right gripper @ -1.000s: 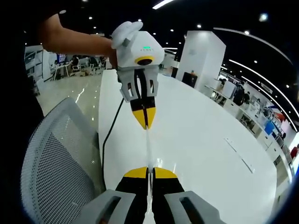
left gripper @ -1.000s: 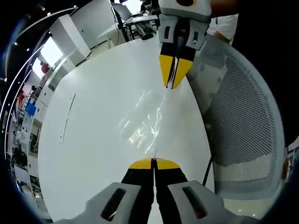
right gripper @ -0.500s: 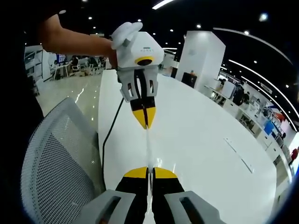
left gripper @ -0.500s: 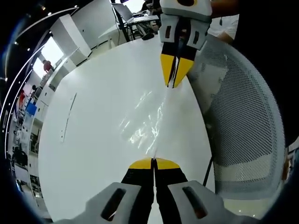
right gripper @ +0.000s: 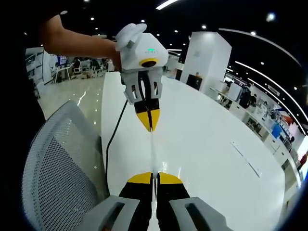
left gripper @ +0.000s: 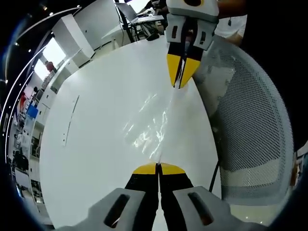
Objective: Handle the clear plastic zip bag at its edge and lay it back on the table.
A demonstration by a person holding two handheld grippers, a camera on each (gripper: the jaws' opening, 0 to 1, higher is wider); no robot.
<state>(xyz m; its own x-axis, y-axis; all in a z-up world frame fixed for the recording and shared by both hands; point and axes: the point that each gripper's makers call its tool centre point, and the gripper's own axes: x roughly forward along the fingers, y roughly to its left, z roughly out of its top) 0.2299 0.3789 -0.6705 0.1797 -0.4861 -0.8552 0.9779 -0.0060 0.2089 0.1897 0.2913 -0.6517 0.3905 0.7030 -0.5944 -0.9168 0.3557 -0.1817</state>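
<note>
Stretching a clear plastic zip bag (left gripper: 153, 122) taut above the round white table (left gripper: 96, 144), left gripper (left gripper: 158, 167) and right gripper (right gripper: 154, 176) each clamped on opposite bag edges.

A long white table (right gripper: 207, 139) with a rounded end runs through a big open office, a grey mesh chair (left gripper: 255, 125) standing just beside its edge. The dark ceiling (right gripper: 231, 17) carries small spotlights and light strips, a white pillar (right gripper: 207, 55) rises behind, and the pale floor (right gripper: 72, 96) shines glossy.
</note>
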